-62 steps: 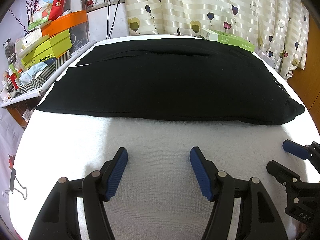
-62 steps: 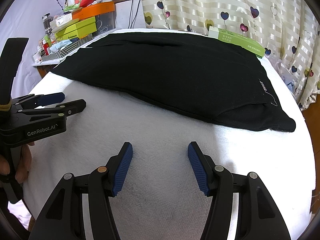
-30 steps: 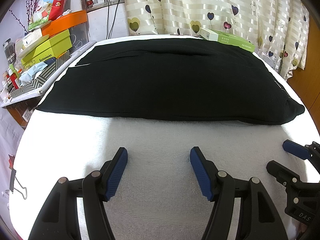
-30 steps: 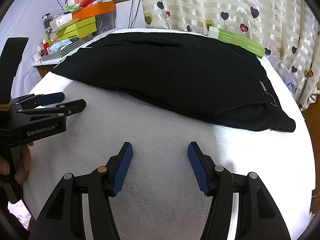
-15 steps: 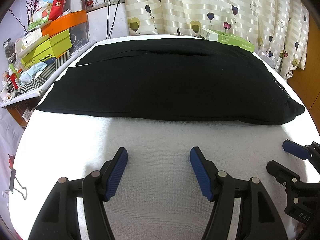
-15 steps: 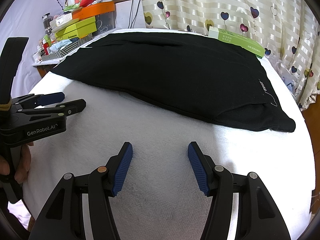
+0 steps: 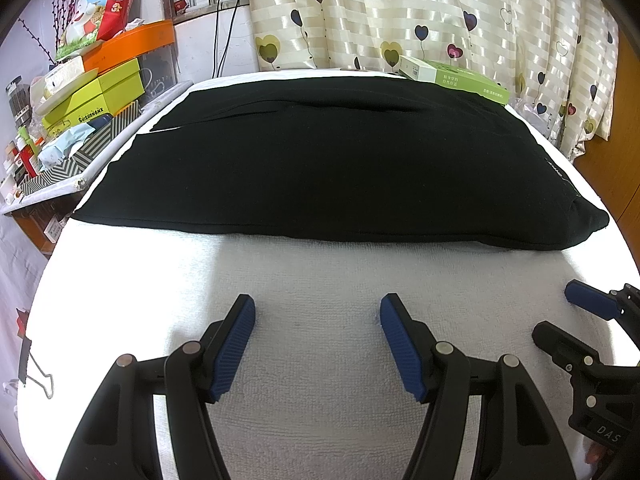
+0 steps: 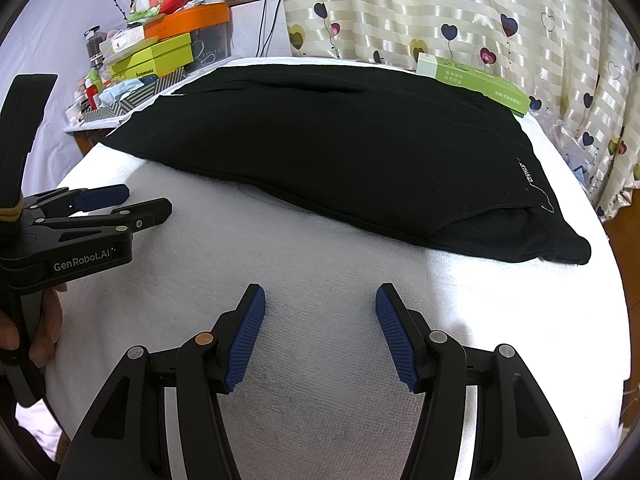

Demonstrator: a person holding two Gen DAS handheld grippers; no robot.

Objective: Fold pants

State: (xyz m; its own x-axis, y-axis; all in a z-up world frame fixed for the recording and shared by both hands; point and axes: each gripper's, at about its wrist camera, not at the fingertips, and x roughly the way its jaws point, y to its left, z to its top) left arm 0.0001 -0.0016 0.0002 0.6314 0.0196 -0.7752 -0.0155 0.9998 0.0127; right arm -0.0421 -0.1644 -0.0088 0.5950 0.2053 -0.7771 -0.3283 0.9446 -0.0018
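Both the left gripper (image 7: 316,310) and the right gripper (image 8: 320,300) hover wide open and empty over the white towel (image 7: 320,272). Beyond them the black pants (image 7: 328,168) lie flat, seemingly folded lengthwise once — further folds appear left to do.

A lived-in room of a home, judging by the cream curtains (image 7: 420,12) printed with hearts, the white towel-covered table (image 7: 320,280), the side shelf (image 7: 52,184) heaped with coloured boxes (image 7: 96,96) and a snack bag (image 7: 100,0), and charger cables (image 7: 228,20) hanging at the window.
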